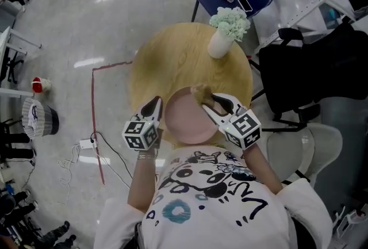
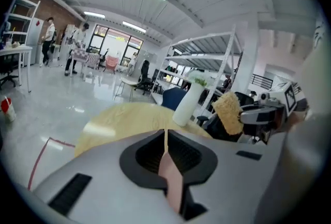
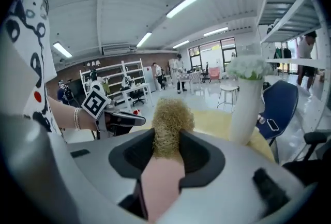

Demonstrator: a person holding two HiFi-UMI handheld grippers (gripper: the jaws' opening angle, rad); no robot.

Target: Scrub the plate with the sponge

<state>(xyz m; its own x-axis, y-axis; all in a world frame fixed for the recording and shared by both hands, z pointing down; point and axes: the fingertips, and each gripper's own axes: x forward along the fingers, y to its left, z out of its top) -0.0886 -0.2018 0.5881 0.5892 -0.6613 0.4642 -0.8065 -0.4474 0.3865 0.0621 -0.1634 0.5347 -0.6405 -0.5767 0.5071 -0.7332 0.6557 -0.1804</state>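
Jaws of my left gripper [image 1: 154,105] are pressed together on the thin left rim of the pink plate [image 1: 187,121], which I hold over the near edge of the round wooden table [image 1: 172,58], its face turned up toward me. My right gripper [image 1: 214,103] is clamped on the coarse yellowish sponge [image 1: 201,92], which pokes out past the fingertips at the plate's far right rim, though I cannot tell whether it presses on the surface. Farther back on the table a white vase [image 1: 219,43] of pale flowers stands upright, well apart from the plate.
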